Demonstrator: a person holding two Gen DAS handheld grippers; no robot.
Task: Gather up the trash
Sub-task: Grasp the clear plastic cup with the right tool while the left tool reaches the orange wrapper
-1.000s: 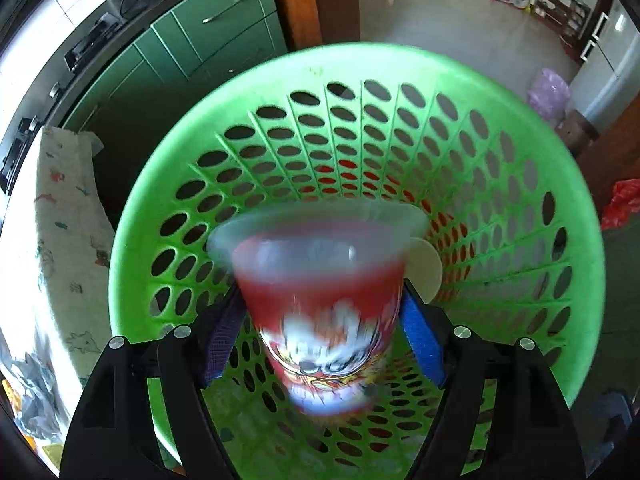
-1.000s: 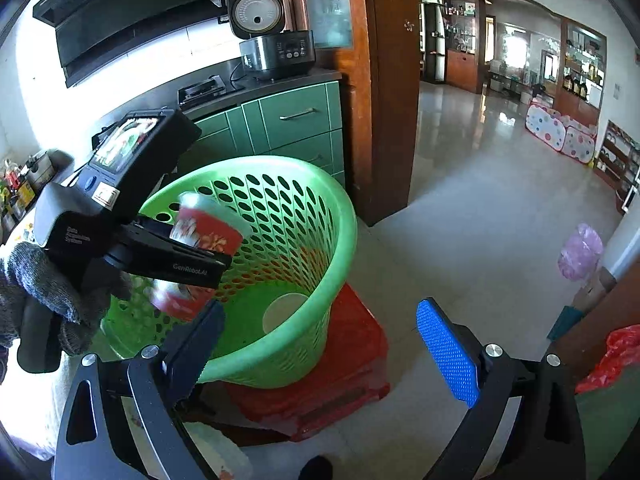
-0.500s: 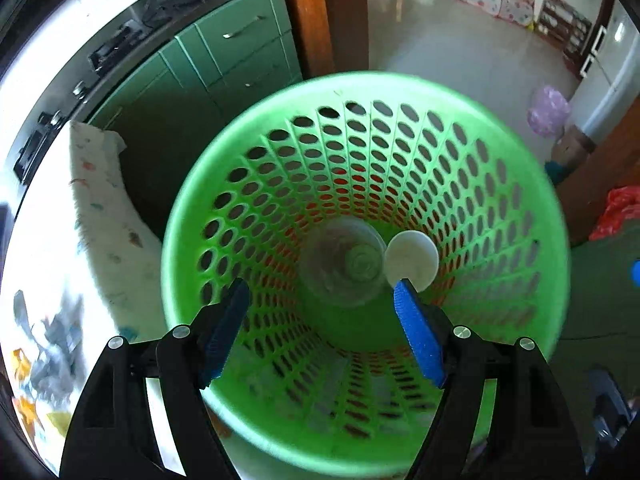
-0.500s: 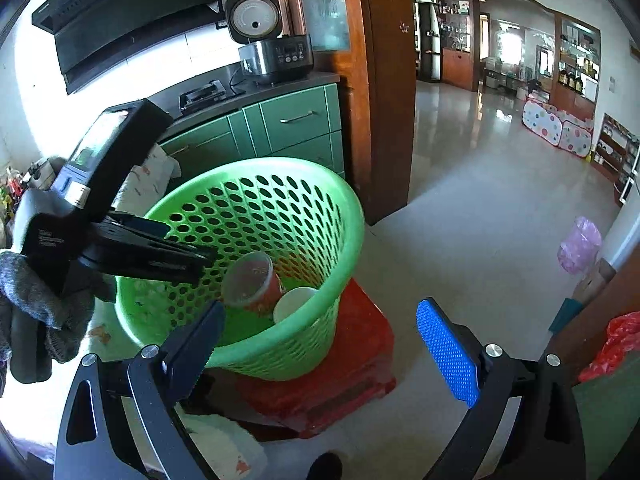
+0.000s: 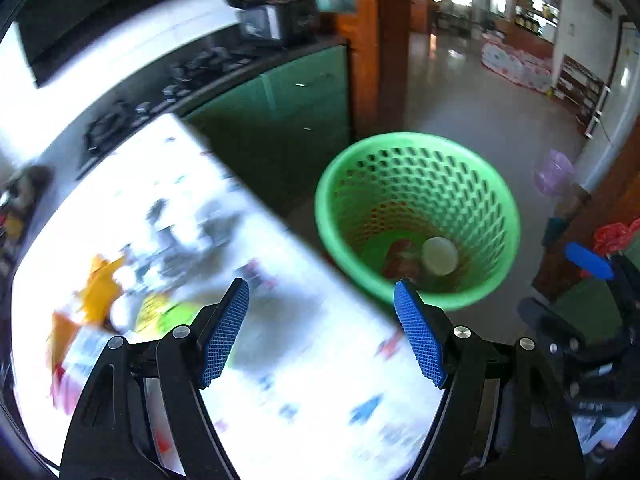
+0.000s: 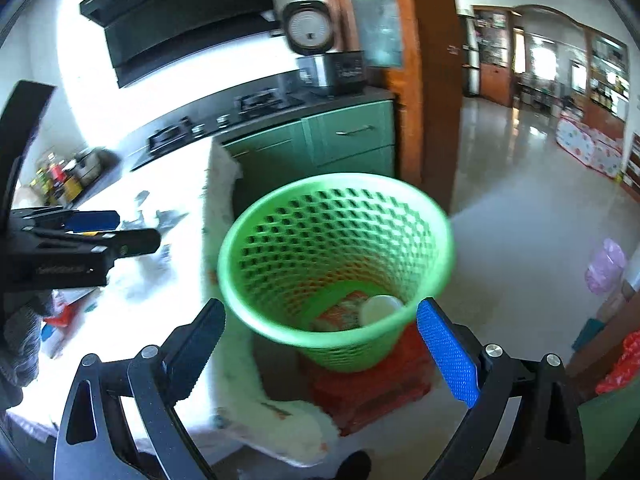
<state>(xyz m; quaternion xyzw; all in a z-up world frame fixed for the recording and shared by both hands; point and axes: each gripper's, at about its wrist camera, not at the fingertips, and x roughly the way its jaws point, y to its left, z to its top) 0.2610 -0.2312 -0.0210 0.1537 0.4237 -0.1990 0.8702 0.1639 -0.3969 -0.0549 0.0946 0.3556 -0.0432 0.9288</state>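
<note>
Down at the bottom of the green basket point(image 6: 336, 256) lie 2 pieces of trash: a red printed cup point(image 6: 340, 314) on its side and, touching it on the side toward the open floor, a pale round cup point(image 6: 380, 309) seen mouth-up. The left wrist view shows the same pair, the red cup point(image 5: 400, 258) beside the pale one point(image 5: 439, 256), inside the basket point(image 5: 418, 220). The basket stands on a red stool point(image 6: 372, 388), just beside the white-clothed table point(image 6: 132, 320), with the green cabinets point(image 6: 320, 144) behind it.

The left gripper point(image 5: 322, 332) hangs above the table edge next to the basket, its jaws spread wide with nothing between the blue pads point(image 5: 226, 332). From the right wrist view it point(image 6: 104, 228) appears over the table, to the cabinet side of the basket. The right gripper point(image 6: 320, 344) is just above the basket's near rim, jaws likewise released and empty.

On the table point(image 5: 280, 380) beyond the left gripper sit blurred scraps point(image 5: 112, 300), yellow, orange and green; they look like wrappers, though motion blur makes that uncertain. A rice cooker point(image 6: 328, 52) stands on the counter behind the basket.
</note>
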